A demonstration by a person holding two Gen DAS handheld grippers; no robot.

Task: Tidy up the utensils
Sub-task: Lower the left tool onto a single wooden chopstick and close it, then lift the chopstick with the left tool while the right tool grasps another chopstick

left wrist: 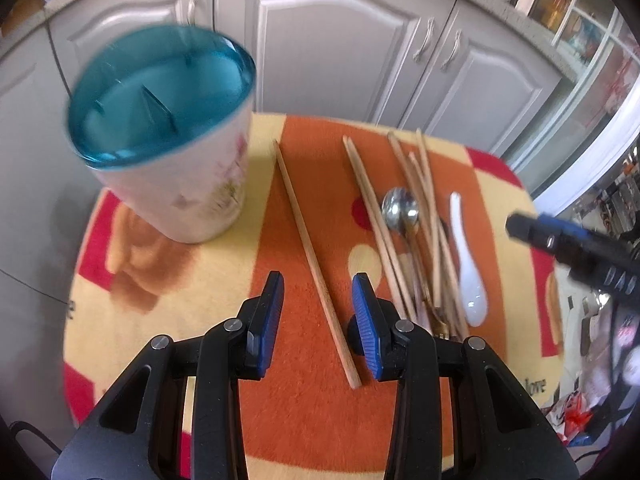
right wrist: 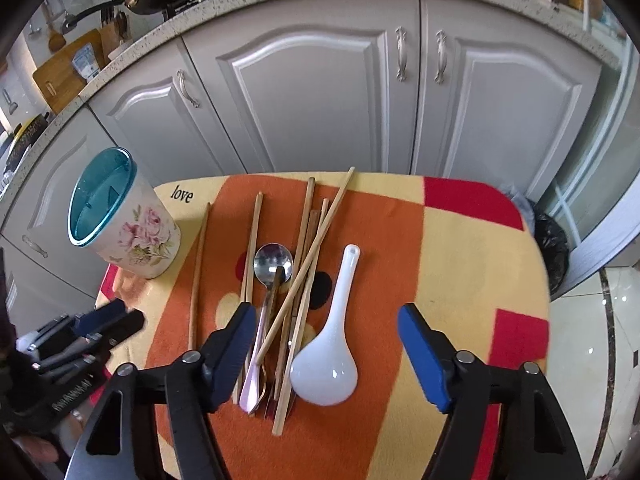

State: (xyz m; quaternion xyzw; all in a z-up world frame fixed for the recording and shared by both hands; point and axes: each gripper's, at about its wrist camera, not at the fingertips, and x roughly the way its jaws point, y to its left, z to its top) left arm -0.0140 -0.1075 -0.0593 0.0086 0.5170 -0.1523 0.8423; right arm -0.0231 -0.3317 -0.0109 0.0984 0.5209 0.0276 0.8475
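A floral utensil holder (left wrist: 176,184) (right wrist: 132,236) with a teal divided insert stands at the table's left. A single wooden chopstick (left wrist: 316,264) (right wrist: 198,276) lies apart from the pile; my left gripper (left wrist: 318,284) is open above its near end, one finger on each side. To the right lies a pile of chopsticks (left wrist: 416,216) (right wrist: 304,264), a metal spoon (left wrist: 400,206) (right wrist: 273,260) and a white ceramic spoon (left wrist: 468,268) (right wrist: 332,344). My right gripper (right wrist: 326,316) is open over the pile and the white spoon, holding nothing; it also shows in the left wrist view (left wrist: 568,244).
The utensils lie on an orange, yellow and red cloth (right wrist: 460,264) over a small table. Grey kitchen cabinets (right wrist: 320,92) stand behind it. A black bin (right wrist: 554,248) stands at the right. The left gripper shows at the left edge of the right wrist view (right wrist: 100,324).
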